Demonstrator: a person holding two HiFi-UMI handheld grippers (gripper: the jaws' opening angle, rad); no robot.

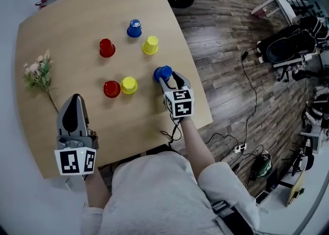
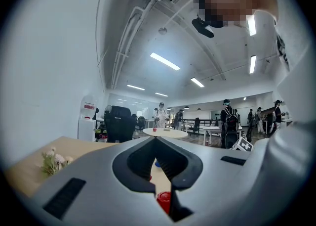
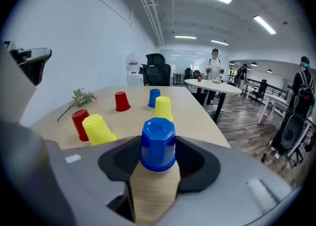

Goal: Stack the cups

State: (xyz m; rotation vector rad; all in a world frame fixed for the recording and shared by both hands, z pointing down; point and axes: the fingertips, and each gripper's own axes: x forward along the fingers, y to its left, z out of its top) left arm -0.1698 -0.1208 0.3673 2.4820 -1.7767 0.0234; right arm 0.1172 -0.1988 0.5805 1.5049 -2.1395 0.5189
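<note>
The right gripper sits just right of centre in the head view, its jaws apart on either side of the near blue cup. The cup stands upside down on the table. In the right gripper view it fills most of the gap, with a sliver of room on each side and the pads not pressing it.

This cup is the one closest to the table's right edge, which curves from the top centre of the frame down to a corner at lower right. Only a narrow band of bare wood lies between cup and edge. Past the edge is plank floor with a cable trailing down it.

The other five cups are all upside down. Left of the right gripper, a yellow cup stands just beside a red cup; whether they touch I cannot tell. Higher in the frame, the far yellow cup, far red cup and far blue cup each stand apart, and a strip of bare wood separates them from the lower cups.

The left gripper is at lower left, jaws closed on nothing and pointing up the frame, close to the table's near edge. A flower sprig lies by the left edge, its stem end near that gripper's tip. Bare wood covers the table's upper left, and more runs between the left gripper and the red cup
</note>
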